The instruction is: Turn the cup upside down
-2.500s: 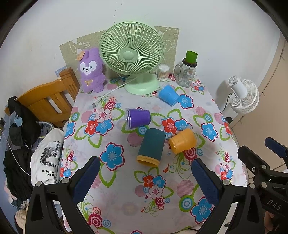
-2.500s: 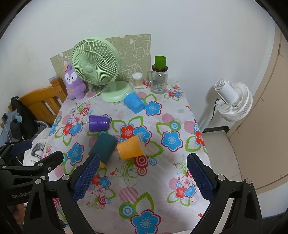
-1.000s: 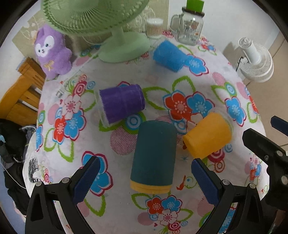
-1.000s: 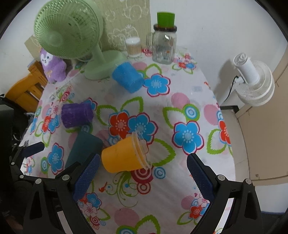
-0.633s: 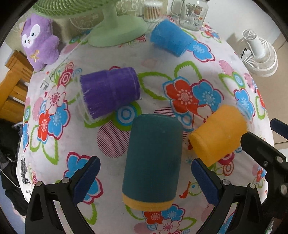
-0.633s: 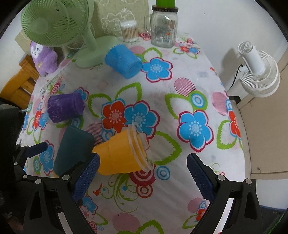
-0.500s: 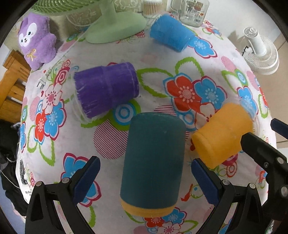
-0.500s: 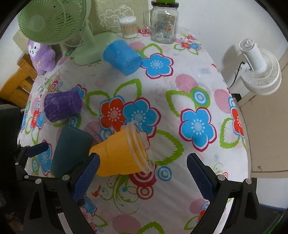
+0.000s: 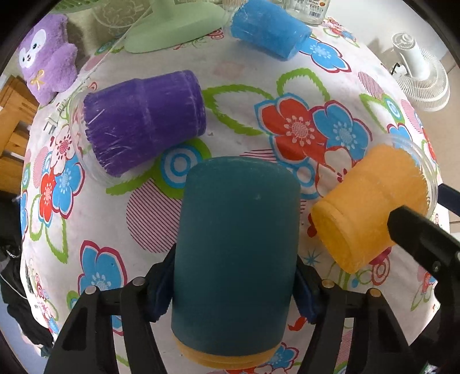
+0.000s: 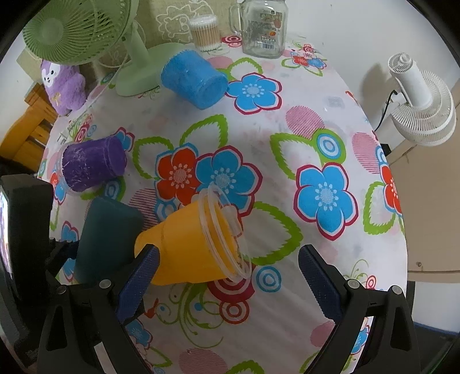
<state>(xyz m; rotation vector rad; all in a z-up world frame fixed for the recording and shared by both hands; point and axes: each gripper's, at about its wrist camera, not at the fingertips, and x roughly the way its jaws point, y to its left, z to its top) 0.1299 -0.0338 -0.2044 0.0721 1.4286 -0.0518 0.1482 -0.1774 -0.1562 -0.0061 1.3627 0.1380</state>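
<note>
A dark teal cup (image 9: 235, 253) with a yellow rim lies on its side on the flowered tablecloth (image 9: 287, 86). My left gripper (image 9: 234, 287) is shut on the teal cup, one pad on each side near its rim end. The teal cup also shows in the right wrist view (image 10: 106, 238). An orange cup (image 10: 195, 244) lies on its side beside it, its open end to the right. My right gripper (image 10: 227, 273) is open, and its left pad touches or nearly touches the orange cup's base. The orange cup shows in the left wrist view (image 9: 371, 213) too.
A purple cup (image 9: 143, 120) and a blue cup (image 9: 267, 28) lie on their sides farther back. A green fan (image 10: 86, 31), a purple plush toy (image 10: 63, 86), a glass jar (image 10: 263, 26) and a cotton-swab box (image 10: 204, 31) stand at the back. A white floor fan (image 10: 419, 109) stands off the table's right edge.
Both grippers have moved forward and down toward the table. My left gripper has closed on the teal cup. My right gripper has come up around the orange cup and stays open.
</note>
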